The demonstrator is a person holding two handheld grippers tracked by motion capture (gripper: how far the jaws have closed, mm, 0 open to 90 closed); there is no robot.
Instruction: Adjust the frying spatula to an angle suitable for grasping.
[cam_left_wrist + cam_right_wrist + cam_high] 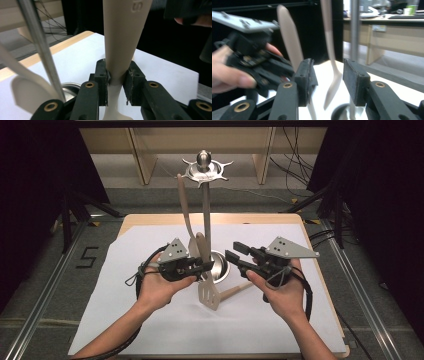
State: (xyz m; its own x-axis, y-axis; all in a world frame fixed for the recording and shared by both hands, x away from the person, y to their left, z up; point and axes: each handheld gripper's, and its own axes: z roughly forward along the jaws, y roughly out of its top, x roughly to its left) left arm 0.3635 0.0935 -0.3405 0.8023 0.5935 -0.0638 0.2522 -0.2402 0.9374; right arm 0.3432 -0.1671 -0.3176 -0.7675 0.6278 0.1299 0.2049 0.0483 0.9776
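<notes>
While the tabletop (pixel 150 330) lies under its white sheet, the tall metal utensil stand (pixel 206 215) rises from about the middle of it, and everything else is placed here against that stand. Its steel pole climbs to a star-shaped hook crown (pixel 204 169), and its round steel base (pixel 220 265) sits on the sheet at the foot of the pole.

Left of the pole, the left hand-held gripper (pixel 204 266) is clenched on the neck of a cream slotted spatula (pixel 209 292); in the left gripper view the jaws press the narrow neck (pixel 115 75) from both sides, and the handle widens upward above them. The spatula stands nearly upright just in front of the stand's base, its slotted blade hanging below the jaws, close to the sheet, while its handle rises beside the pole.

Right of the pole, the right hand-held gripper (pixel 234 252) is released, its jaws parted and holding nothing, pointing toward the stand; the right gripper view shows the open gap between its pads (pixel 355 80).

A cream spoon (pixel 186 215) hangs from the crown, just left of the pole, its bowl near the base.

A wooden handle (pixel 235 291) lies on the sheet to the front right of the base, partly hidden by the spatula blade.
</notes>
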